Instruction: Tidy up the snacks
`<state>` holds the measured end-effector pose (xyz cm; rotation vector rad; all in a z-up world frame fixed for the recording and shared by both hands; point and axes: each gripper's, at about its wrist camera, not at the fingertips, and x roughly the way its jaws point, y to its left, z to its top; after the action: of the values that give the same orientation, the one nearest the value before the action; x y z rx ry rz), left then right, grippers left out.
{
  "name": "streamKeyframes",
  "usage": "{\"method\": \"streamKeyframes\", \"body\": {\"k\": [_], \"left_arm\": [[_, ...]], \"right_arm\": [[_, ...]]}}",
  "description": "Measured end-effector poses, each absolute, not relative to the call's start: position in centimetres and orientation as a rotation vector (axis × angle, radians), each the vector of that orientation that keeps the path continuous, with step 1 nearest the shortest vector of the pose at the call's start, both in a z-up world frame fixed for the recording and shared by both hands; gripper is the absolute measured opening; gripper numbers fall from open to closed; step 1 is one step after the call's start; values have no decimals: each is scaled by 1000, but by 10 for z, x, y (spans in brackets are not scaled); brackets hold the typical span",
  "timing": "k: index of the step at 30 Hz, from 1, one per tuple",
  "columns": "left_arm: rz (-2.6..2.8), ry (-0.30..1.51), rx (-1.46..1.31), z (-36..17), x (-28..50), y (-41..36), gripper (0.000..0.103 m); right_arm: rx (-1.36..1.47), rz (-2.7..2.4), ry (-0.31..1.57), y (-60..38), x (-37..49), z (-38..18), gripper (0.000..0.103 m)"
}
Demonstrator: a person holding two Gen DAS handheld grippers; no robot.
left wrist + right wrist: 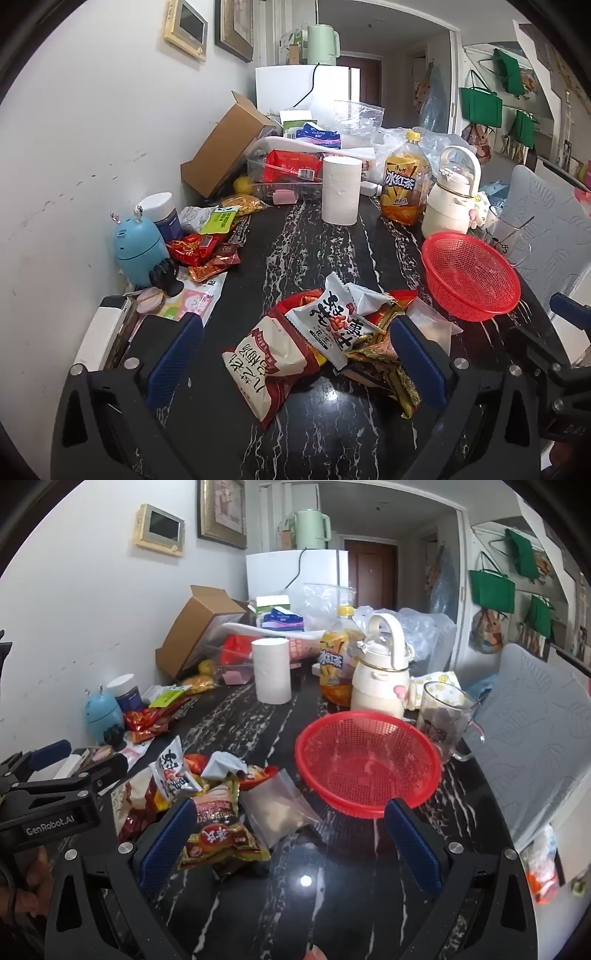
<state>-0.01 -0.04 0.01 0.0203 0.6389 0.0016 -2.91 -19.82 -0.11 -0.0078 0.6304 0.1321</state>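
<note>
A pile of snack packets lies on the black marble table (314,236): a red-and-white bag (269,365), a white packet with red print (332,325) and gold wrappers (384,350). My left gripper (295,354) is open, its fingers either side of the pile, holding nothing. An empty red mesh basket (469,277) stands right of the pile, also in the right wrist view (365,764). My right gripper (291,830) is open and empty, between a gold-and-red packet (221,834) and the basket's near rim. A clear bag (277,812) lies between them.
More red snack packets (199,251) lie by the wall near a blue gadget (138,251). A paper roll (341,190), iced tea bottle (404,181), white kettle bottle (450,199), glass mug (443,720), cardboard box (225,147) and clear bin (284,173) crowd the back.
</note>
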Motion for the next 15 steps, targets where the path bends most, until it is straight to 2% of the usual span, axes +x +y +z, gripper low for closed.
{"method": "streamKeyframes", "body": {"k": [15], "left_arm": [[-15, 619, 25, 7, -6, 3, 103]], "right_arm": [[-12, 149, 617, -194, -31, 1, 103]]}}
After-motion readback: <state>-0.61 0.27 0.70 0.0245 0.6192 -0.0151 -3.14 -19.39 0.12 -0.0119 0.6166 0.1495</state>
